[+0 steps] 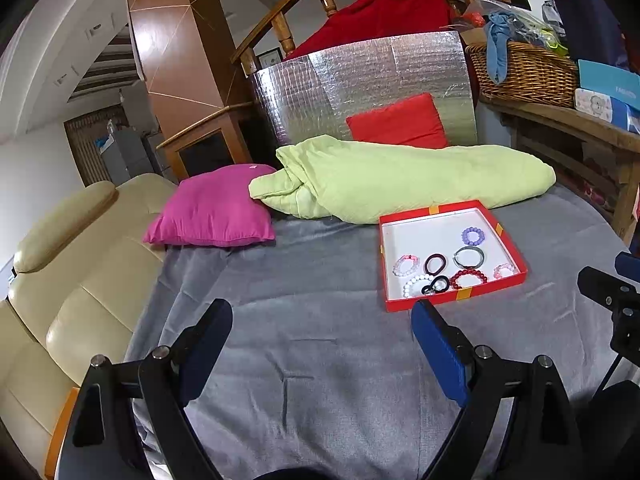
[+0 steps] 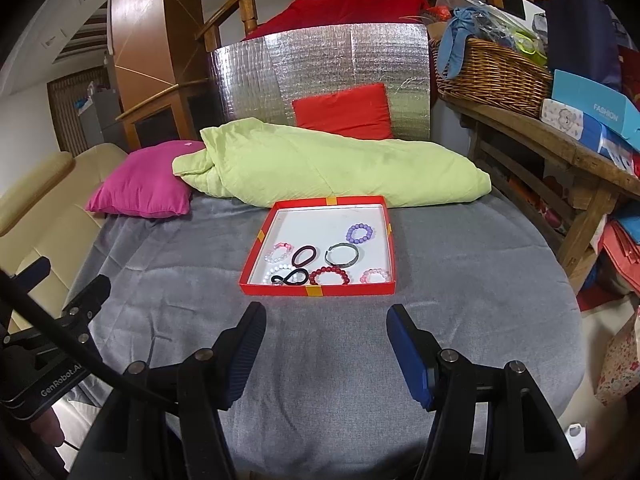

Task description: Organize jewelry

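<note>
**Bracelets Gathered in the Red Tray, Both Claws Empty**

While both claws hung spread and held nothing, the jewelry lay loose inside the red tray (image 2: 318, 290) at the centre of the right wrist view, on the grey bed cover (image 2: 328, 344). Within it sat a purple bead bracelet (image 2: 360, 233), a grey bangle (image 2: 341, 255), a dark red bead bracelet (image 2: 329, 275), two pink ones, a white one and two dark hair ties. By my judgement the sorting looked largely done, since no piece lay outside the tray; tidying within it might remain. The right claw (image 2: 326, 350) hovered low in the frame, just short of the tray; the left claw (image 1: 322, 354) was well apart from it. At upper right, a blue box (image 2: 596, 110) read "FASHION"; lower left, the other claw's body read "GenRobot.AI".
</note>
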